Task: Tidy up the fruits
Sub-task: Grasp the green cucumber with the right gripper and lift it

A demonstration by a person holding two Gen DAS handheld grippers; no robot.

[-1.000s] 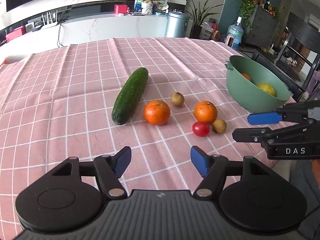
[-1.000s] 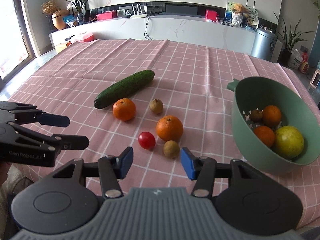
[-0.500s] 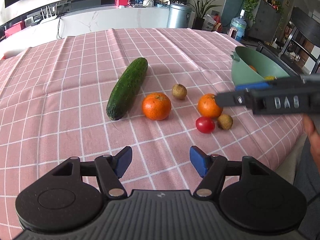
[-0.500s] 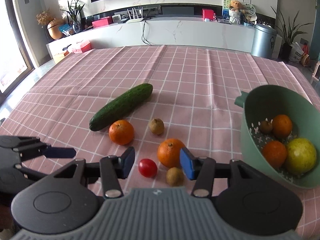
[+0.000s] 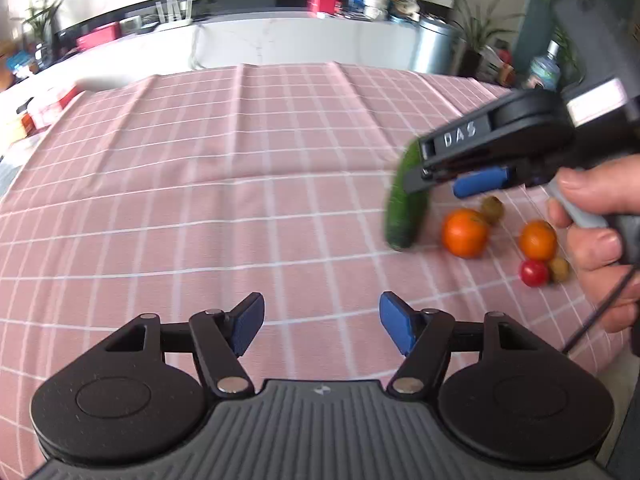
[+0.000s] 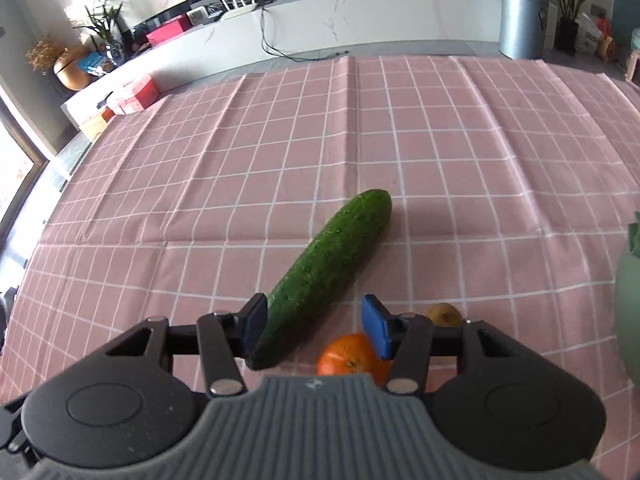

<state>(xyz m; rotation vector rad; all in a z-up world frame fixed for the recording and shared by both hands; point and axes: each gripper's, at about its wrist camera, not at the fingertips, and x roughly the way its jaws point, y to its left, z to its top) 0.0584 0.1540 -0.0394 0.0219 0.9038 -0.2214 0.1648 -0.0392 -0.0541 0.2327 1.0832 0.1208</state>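
Note:
A green cucumber (image 6: pixel 332 268) lies on the pink checked cloth (image 6: pixel 440 160); its near end sits between the open jaws of my right gripper (image 6: pixel 314 330), close to the left pad. In the left wrist view the right gripper (image 5: pixel 452 178) hovers over the cucumber (image 5: pixel 404 212). Beside it lie an orange (image 5: pixel 464 232), a second orange (image 5: pixel 537 240), a cherry tomato (image 5: pixel 534 273) and two small brown fruits (image 5: pixel 493 209) (image 5: pixel 559 269). My left gripper (image 5: pixel 322 322) is open and empty over bare cloth at the left.
The green bowl's rim (image 6: pixel 630 300) shows at the right edge of the right wrist view. A white counter (image 6: pixel 360 20) and a metal bin (image 6: pixel 520 20) stand beyond the table. A hand (image 5: pixel 596 240) holds the right gripper.
My right gripper has moved forward and left from the small fruits to the cucumber's near end. My left gripper has swung left, so the fruits now sit at its right.

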